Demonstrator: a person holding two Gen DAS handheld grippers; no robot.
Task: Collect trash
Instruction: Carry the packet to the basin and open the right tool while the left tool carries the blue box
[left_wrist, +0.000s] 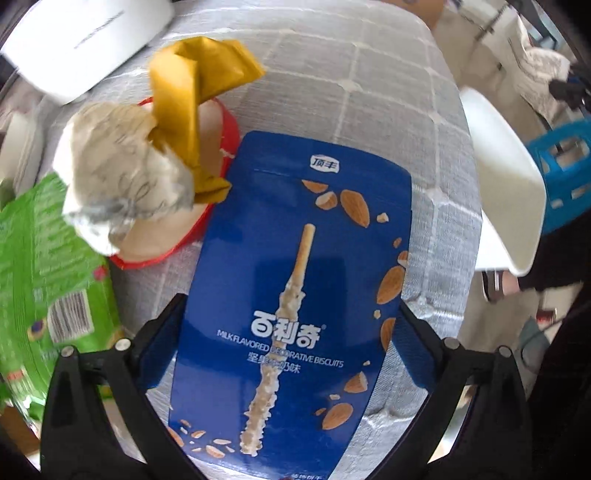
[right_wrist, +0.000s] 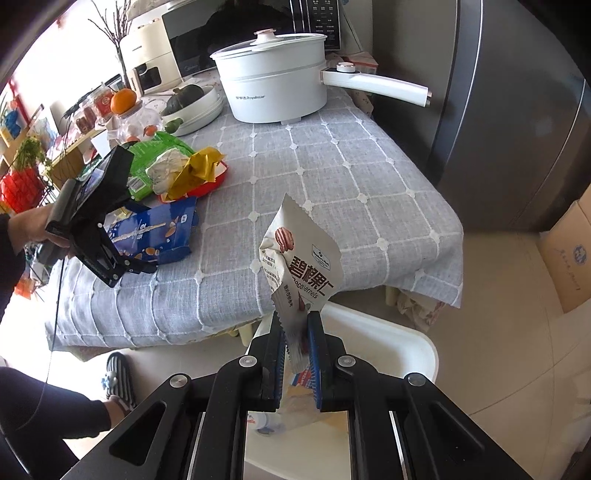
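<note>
Blue biscuit box (left_wrist: 291, 295) lies flat on the grey tablecloth (left_wrist: 369, 110), between your left gripper (left_wrist: 288, 325) fingers, which are wide open with no grip yet. Close on the long edges, squarely. Right gripper (right_wrist: 295, 332) is clamped on a white nut pouch (right_wrist: 303, 258), held off the table edge over the white chair (right_wrist: 406, 350). Red tray (left_wrist: 229, 125) holds crumpled paper (left_wrist: 125, 166) and a yellow wrapper (left_wrist: 192, 92).

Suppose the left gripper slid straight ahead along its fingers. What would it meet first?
The left gripper already straddles the blue biscuit box. Beyond the box, straight ahead, only grey tablecloth shows. The red-rimmed tray holding crumpled wrappers lies left of that line, though depth is unclear.
</note>
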